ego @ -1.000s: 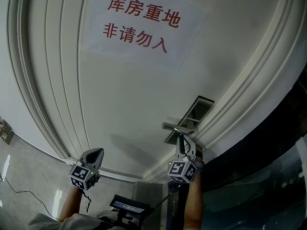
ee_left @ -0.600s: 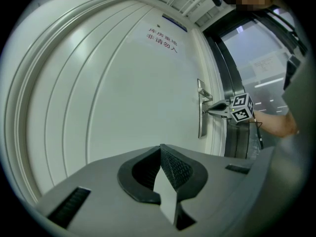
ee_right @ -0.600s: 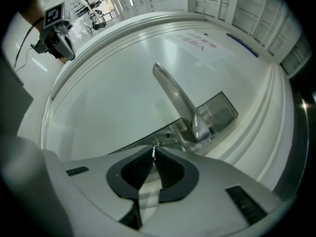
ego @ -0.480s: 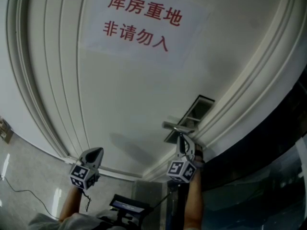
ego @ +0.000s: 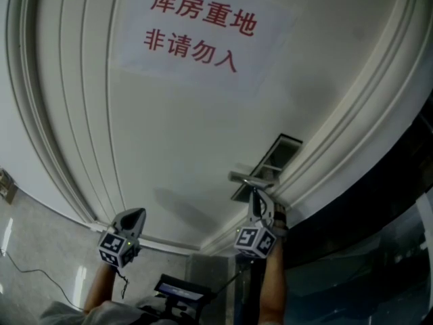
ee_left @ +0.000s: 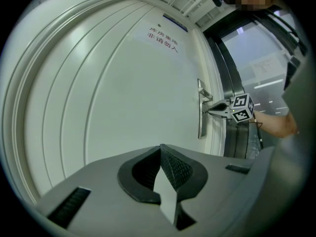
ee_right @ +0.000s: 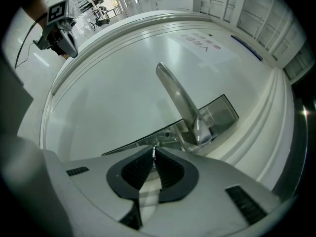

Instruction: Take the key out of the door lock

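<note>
1. Well, the big white door (ego: 176, 134) fills most of the head view.
2. A paper sign (ego: 199, 36) with red writing is stuck high on the door.
3. A shiny lock plate (ee_right: 219, 113) sits near the door's edge.
4. A silver handle (ee_right: 175, 95) sticks out from the plate.
5. The right gripper (ego: 255, 191) points level at the plate, just under the handle. Its jaws have just been closing and now pinch the key.
6. The left gripper (ee_left: 160, 148) is well apart from the lock, with its jaws pressed together and nothing in them.
7. The small key (ee_right: 153, 148) sticks out of the lock plate, thin and shiny, between the right jaw tips
</note>
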A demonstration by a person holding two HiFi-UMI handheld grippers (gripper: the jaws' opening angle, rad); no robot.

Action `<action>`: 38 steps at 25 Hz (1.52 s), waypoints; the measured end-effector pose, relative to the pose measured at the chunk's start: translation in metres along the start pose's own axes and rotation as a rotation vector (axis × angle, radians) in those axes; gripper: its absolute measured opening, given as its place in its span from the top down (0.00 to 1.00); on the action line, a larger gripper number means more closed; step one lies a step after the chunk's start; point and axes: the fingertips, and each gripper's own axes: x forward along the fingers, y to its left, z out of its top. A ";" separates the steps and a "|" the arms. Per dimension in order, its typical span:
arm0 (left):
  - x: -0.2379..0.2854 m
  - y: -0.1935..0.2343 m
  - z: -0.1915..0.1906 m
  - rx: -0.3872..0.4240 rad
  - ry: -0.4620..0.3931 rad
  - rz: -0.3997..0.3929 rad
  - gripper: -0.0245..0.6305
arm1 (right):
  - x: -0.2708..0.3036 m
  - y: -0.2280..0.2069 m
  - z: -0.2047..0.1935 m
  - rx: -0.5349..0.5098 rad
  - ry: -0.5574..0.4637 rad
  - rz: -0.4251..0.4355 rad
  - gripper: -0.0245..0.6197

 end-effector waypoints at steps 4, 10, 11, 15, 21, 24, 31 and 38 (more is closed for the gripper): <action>0.000 0.001 -0.001 -0.001 0.001 -0.003 0.95 | 0.000 0.000 0.000 -0.024 0.009 -0.008 0.92; -0.001 0.000 0.000 -0.003 -0.002 -0.006 0.95 | -0.001 0.001 0.000 -0.048 0.013 -0.008 0.92; -0.001 0.001 0.000 -0.004 -0.001 -0.006 0.95 | -0.001 0.001 0.000 -0.061 0.014 -0.009 0.92; -0.001 0.001 -0.001 -0.005 0.002 -0.004 0.95 | 0.000 0.002 0.000 -0.091 0.013 0.000 0.92; 0.000 0.000 0.000 -0.004 -0.001 -0.005 0.95 | -0.001 0.002 0.000 -0.122 0.013 -0.003 0.92; 0.001 -0.001 0.000 -0.004 0.000 -0.008 0.95 | -0.002 0.003 0.000 -0.131 0.013 -0.003 0.92; 0.002 -0.003 -0.002 -0.003 0.003 -0.014 0.95 | -0.002 0.004 0.000 -0.164 0.010 -0.008 0.92; 0.001 -0.001 -0.003 -0.006 0.002 -0.005 0.95 | -0.002 0.004 0.000 -0.211 0.005 0.004 0.92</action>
